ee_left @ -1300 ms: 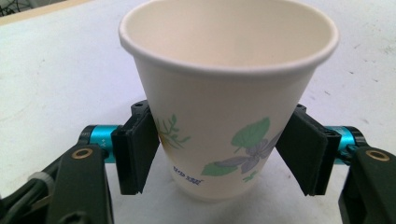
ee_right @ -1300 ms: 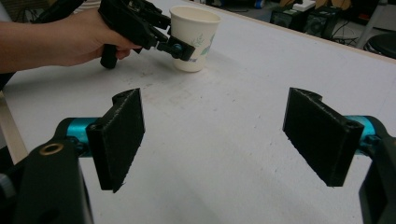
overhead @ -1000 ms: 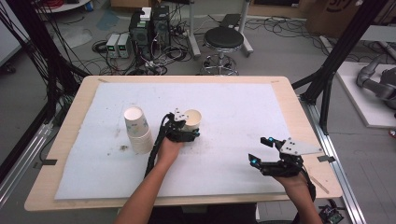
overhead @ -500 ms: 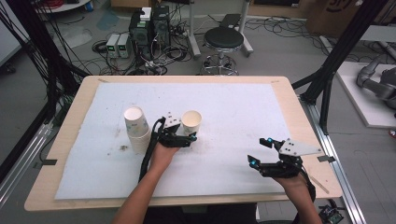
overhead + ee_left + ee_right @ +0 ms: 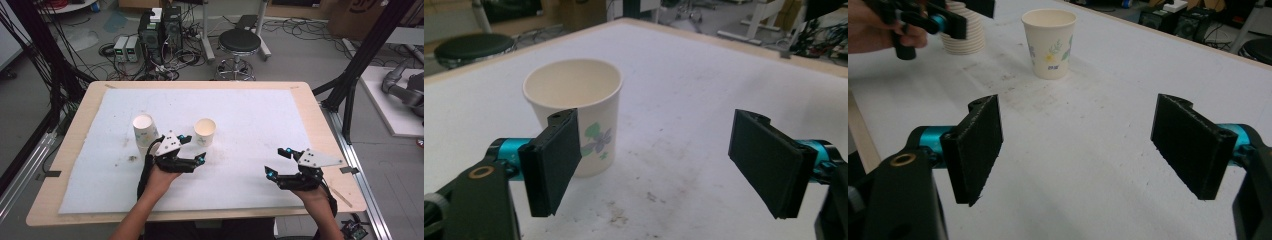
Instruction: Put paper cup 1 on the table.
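While both tongs gape empty, the right gripper view shows the cup stack (image 5: 964,31), perhaps ribbed.

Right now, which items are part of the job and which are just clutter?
In the job:
- cup, upright on the mat, apart from both grippers
- cup stack, upside down
- left gripper, open, nearest the cup
- right gripper, open, idle

Lying about:
- stool
- boxes and cables on the floor
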The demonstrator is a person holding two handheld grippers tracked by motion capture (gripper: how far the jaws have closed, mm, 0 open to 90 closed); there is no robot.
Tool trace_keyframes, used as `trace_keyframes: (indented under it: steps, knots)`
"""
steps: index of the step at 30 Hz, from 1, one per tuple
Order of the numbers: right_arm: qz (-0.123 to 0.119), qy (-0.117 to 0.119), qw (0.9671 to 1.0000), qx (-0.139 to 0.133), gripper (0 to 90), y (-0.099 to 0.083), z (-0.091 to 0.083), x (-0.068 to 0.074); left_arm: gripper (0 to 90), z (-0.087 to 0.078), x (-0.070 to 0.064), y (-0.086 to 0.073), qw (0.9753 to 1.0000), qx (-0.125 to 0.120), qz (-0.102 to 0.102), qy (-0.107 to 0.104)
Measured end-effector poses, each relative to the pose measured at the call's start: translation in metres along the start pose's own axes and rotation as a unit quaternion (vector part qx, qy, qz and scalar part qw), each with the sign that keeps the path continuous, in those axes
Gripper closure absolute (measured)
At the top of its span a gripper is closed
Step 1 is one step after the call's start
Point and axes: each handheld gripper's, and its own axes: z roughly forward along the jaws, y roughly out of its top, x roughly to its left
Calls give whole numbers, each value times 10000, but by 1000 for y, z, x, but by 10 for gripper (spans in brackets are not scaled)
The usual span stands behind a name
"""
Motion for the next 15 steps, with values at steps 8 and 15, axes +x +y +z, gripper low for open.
trace_keyframes:
  steps: [8,15]
  knots:
    - [-51,-165,9998,76,212,0,1,1,199,-30,-8,8,9990,-426,101,-103]
    - [-67,-266,9996,85,212,0,2,1,195,-47,-9,2,9988,-476,106,44]
